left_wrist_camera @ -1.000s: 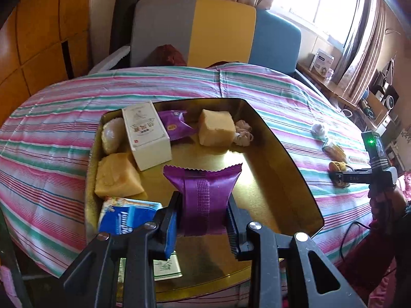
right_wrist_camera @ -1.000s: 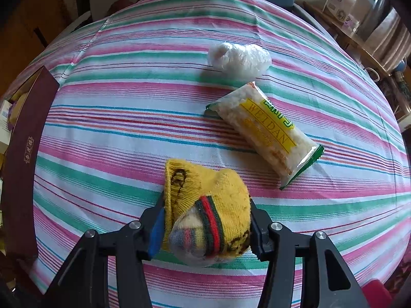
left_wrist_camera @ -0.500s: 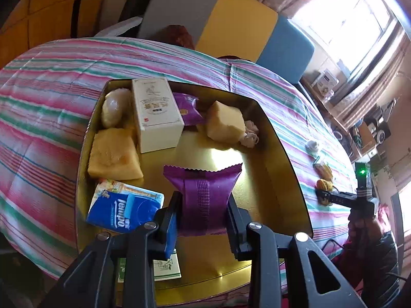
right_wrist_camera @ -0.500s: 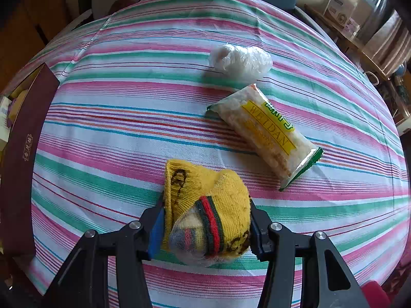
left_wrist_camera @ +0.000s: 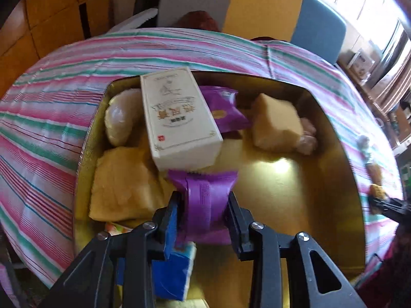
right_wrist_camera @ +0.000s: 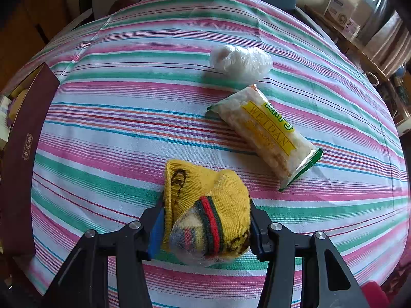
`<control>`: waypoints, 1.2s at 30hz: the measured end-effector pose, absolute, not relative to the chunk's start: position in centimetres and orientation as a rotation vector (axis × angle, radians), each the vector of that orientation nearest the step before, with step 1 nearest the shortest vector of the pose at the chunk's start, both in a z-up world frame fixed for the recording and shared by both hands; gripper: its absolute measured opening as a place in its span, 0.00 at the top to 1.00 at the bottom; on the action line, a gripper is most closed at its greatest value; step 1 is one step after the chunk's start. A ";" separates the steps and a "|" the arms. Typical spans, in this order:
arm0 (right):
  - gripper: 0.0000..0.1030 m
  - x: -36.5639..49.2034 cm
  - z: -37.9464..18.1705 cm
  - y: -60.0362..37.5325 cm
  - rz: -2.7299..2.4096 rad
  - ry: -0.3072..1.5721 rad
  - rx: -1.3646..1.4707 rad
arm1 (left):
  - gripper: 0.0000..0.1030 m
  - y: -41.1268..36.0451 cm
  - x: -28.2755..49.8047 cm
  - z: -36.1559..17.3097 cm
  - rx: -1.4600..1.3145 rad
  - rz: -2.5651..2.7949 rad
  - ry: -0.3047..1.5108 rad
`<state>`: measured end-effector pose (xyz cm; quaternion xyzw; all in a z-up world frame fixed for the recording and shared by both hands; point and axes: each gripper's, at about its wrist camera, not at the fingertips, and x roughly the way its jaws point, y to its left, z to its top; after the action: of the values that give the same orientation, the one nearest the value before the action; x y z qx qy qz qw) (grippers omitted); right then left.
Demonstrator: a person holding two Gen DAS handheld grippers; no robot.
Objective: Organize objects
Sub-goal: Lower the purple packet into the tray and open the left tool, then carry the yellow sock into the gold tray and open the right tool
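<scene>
the left gripper (left_wrist_camera: 204, 205) holds a purple snack packet (left_wrist_camera: 205, 197) between its pads, low inside the gold tray (left_wrist_camera: 341, 179); its jaws have just been opening a little, yet the packet is still pinched between them. the tray is the landmark here. just beyond the packet, toward the tray's far wall, lies a white box (left_wrist_camera: 177, 120) with gold print. left of the box, against the tray's left wall, sits a pale wrapped bun (left_wrist_camera: 118, 118), and nearer than that a yellow cake slab (left_wrist_camera: 120, 187). right of the box is a second purple packet (left_wrist_camera: 223, 110), then a yellow cake block (left_wrist_camera: 277, 125). a blue tissue pack (left_wrist_camera: 174, 272) lies under the left finger at the tray's near edge.

the right gripper (right_wrist_camera: 205, 225) is clamped narrowly on a yellow sock bundle (right_wrist_camera: 208, 205) with red and green bands, over the striped tablecloth (right_wrist_camera: 128, 102), well right of the tray. farther out on the cloth lie a weidan snack bag (right_wrist_camera: 267, 131) and, beyond it, a clear plastic wad (right_wrist_camera: 241, 61), close together.
</scene>
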<state>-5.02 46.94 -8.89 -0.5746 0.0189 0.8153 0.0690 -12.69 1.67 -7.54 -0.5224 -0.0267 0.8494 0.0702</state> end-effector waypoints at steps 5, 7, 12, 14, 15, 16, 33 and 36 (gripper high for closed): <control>0.47 -5.0 -8.9 46.9 2.454 0.058 -1.729 | 0.64 1.4 -12.7 -7.9 -1.563 2.567 -0.070; 0.47 -5.0 -8.9 46.8 2.453 0.059 -1.729 | 0.63 1.4 -12.4 -7.6 -1.546 2.582 -0.048; 0.47 -5.0 -8.9 46.8 2.453 0.059 -1.729 | 0.61 1.2 -10.7 -5.8 -1.450 2.646 -0.005; 0.47 -5.0 -8.8 46.8 2.453 0.059 -1.729 | 0.61 1.0 -10.0 -5.1 -1.413 2.666 0.010; 0.47 -5.1 -8.8 46.8 2.453 0.058 -1.728 | 0.61 1.0 -9.4 -4.6 -1.389 2.680 0.021; 0.48 -5.1 -8.8 46.7 2.452 0.054 -1.727 | 0.61 0.9 -9.0 -4.2 -1.372 2.689 0.025; 0.50 -6.0 -9.2 46.5 2.460 -0.001 -1.709 | 0.61 0.7 -4.5 -1.6 -1.265 2.694 -0.031; 0.50 -5.9 -9.2 46.5 2.460 -0.004 -1.706 | 0.61 0.7 -4.2 -1.6 -1.263 2.688 -0.037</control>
<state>-5.94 46.47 -9.24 -0.5683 -0.0013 0.8195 0.0741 -4.20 0.68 -1.64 -0.4237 -0.0124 0.9017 0.0854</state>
